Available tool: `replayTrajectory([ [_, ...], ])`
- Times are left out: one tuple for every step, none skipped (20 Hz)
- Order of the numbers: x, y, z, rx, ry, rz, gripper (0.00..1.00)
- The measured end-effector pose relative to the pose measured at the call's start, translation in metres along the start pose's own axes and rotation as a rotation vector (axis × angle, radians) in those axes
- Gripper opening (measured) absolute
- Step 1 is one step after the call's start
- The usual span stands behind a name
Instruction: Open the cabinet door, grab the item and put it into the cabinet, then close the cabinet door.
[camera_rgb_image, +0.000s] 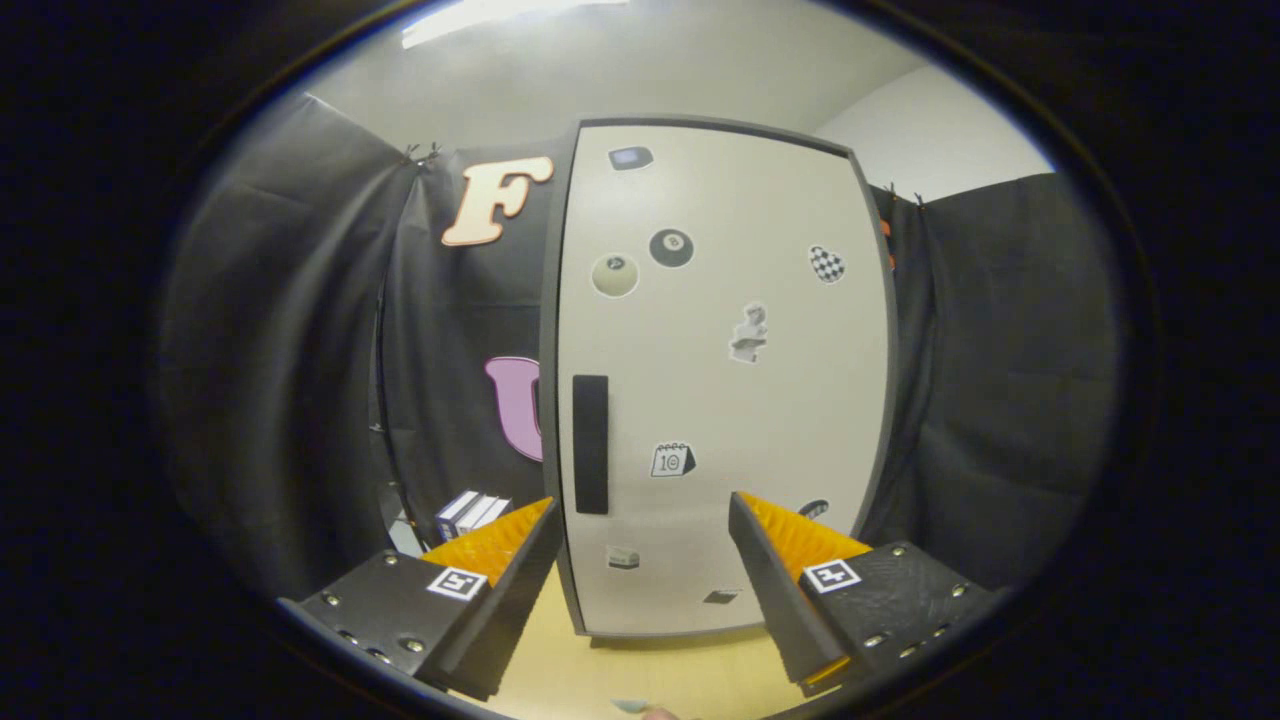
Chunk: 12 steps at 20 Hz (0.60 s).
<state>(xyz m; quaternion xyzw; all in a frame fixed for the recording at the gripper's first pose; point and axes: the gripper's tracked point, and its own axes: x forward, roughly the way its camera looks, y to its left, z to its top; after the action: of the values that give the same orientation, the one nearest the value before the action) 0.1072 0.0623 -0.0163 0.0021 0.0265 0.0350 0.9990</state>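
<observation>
A tall pale cabinet (720, 380) with a dark frame stands upright on a light wooden table (660, 670), straight ahead of my fingers. Its door is shut and carries several stickers. A dark vertical handle (590, 444) sits near the door's left edge, just beyond my left finger (500, 570). My gripper (643, 520) is open, with nothing between its fingers, and the door's lower part shows in the gap. A small box (470, 513) with white and dark sides lies on the table left of the cabinet, partly hidden behind my left finger.
Black cloth walls close the booth on the left, right and behind the cabinet. A strip of bare table lies between my fingers and the cabinet's base. A small pale thing (640, 708) peeks in at the table's near edge.
</observation>
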Motion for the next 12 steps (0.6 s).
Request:
replayTrajectory([
  [0.010,0.005,0.000,0.004,-0.003,0.009,0.99],
  [0.022,0.009,0.001,0.007,-0.002,0.016,0.99],
  [0.033,0.012,0.001,0.013,0.001,0.021,0.99],
  [0.044,0.016,0.004,0.018,-0.006,0.029,0.99],
  [0.055,0.019,0.006,0.022,-0.010,0.032,0.99],
  [0.067,0.023,0.004,0.025,-0.007,0.039,0.99],
  [0.076,0.026,0.002,0.024,0.006,0.042,0.99],
  [0.084,0.029,-0.002,0.025,0.017,0.045,0.99],
  [0.092,0.031,-0.003,0.027,0.021,0.045,0.99],
  [0.097,0.033,-0.004,0.029,0.023,0.047,0.99],
  [0.103,0.035,-0.004,0.030,0.023,0.046,0.99],
  [0.107,0.037,-0.006,0.028,0.029,0.047,0.99],
])
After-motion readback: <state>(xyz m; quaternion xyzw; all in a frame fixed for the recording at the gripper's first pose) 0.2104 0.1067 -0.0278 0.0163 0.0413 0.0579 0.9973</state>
